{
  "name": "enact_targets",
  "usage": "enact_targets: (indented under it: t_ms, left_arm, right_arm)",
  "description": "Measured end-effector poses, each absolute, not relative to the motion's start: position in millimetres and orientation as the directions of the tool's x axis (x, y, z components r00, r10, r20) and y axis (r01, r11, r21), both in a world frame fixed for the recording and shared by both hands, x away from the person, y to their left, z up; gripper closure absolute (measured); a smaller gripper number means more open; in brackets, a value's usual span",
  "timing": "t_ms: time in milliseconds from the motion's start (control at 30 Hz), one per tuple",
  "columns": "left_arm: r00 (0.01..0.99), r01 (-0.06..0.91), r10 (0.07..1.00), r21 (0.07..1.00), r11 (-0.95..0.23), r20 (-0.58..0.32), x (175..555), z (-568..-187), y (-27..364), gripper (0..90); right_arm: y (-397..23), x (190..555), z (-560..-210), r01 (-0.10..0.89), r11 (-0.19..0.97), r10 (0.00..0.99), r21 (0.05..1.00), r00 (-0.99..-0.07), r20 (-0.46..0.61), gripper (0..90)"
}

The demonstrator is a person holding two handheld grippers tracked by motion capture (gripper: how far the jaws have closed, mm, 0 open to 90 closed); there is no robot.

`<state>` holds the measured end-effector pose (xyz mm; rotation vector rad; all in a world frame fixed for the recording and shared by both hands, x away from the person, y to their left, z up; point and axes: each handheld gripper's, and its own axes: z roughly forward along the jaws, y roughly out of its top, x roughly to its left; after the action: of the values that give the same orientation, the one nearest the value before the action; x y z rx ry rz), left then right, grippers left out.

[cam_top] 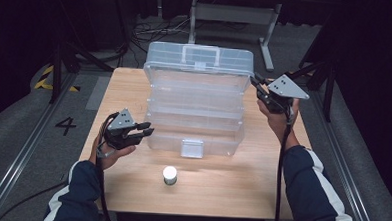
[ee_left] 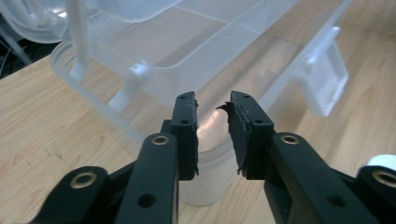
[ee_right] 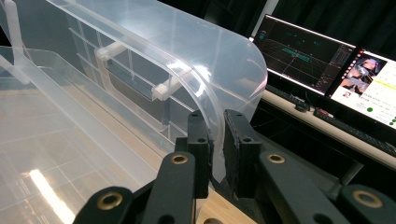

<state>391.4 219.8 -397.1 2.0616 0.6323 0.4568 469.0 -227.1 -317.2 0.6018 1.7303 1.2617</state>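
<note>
Now lid rim between right gripper's fingers.

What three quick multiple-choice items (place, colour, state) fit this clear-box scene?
1. Where is the small white cylinder?
A. on the table in front of the box
B. inside the box
C. on the lid

2. What colour is the tiered box?
A. blue
B. clear
C. red

3. How does the right gripper stand?
A. open in the air
B. shut on the lid edge
C. lying on the table

A: it stands on bare wood nearer the person.
B: the tabletop shows through it.
B: both pads pinch the lid's rim.
</note>
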Motion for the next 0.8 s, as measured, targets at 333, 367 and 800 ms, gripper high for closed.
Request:
enact_targets:
  t_ms: [333,367,800]
  left_arm:
    - [0.858,0.229,0.508,0.829,-0.511,0.075,391,-401,210,62.7]
    - [0.858,0.229,0.508,0.829,-0.511,0.075,391,-401,210,62.3]
    - [0.873,0.245,0.483,0.799,-0.549,0.065,405,-406,199,64.5]
  right_arm:
    - [-227,476,-312,-0.088,0.362,0.793,0.928,-0.494,-0.356,82.4]
    - [-227,476,-312,-0.088,0.362,0.793,0.928,-0.494,-0.356,82.4]
    - [-225,483,-307,-0.061,0.355,0.803,0.933,-0.492,-0.337,82.7]
